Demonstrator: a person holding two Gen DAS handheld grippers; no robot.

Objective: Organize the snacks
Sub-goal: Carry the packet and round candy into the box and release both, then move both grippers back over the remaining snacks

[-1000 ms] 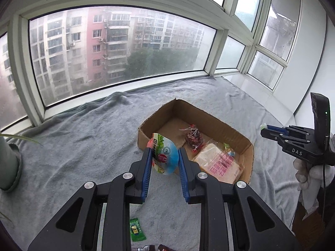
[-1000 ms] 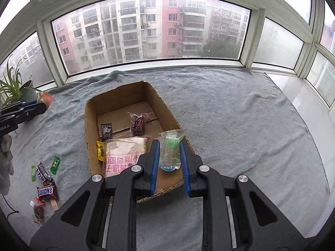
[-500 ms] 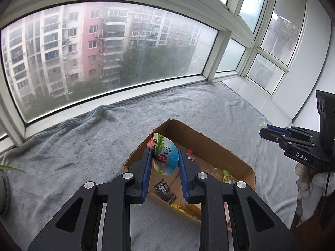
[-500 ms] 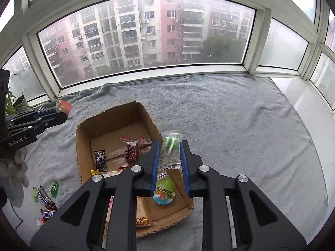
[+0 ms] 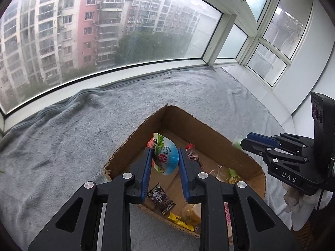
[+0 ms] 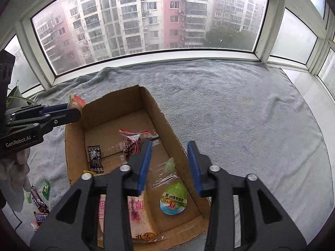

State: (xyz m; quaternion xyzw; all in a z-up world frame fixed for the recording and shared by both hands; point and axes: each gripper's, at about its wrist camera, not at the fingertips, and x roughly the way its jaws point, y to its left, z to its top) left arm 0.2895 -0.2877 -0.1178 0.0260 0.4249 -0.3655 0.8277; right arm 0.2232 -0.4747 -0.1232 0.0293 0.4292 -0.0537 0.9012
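The right gripper [image 6: 170, 165] has just been opening its jaws, and the jelly cup [image 6: 173, 198] lies below and slightly behind them on the floor of the cardboard box [image 6: 167, 125], free of both pads and close to the box's right wall. The left gripper [image 5: 163, 163] keeps its jaws clamped on a second jelly cup [image 5: 165, 156], held above the box's near corner, with a black wrapper [image 5: 160, 196] below the jaws and a large pink packet [image 6: 136, 211] further back under the right gripper. The likely trouble is on the left side: the cup sits close to the box's rim, so letting go here could, I judge, drop it on the edge and send it rolling out onto the blanket. The round, slippery cup is pinched only at its sides and may twist or slip early. The two grippers are also near each other over one small box, so a hasty withdrawal could knock the cardboard wall or nudge the box. The surface is a grey fleecy blanket [image 6: 240, 115] spread over a wide ledge, soft and wrinkled, so the light box may slide on it. More sweets [image 6: 39, 200] lie loose on the blanket left of the box. Beyond stands a curved bay window [image 6: 146, 14] facing apartment blocks, with a potted plant [image 6: 14, 96] at the far left
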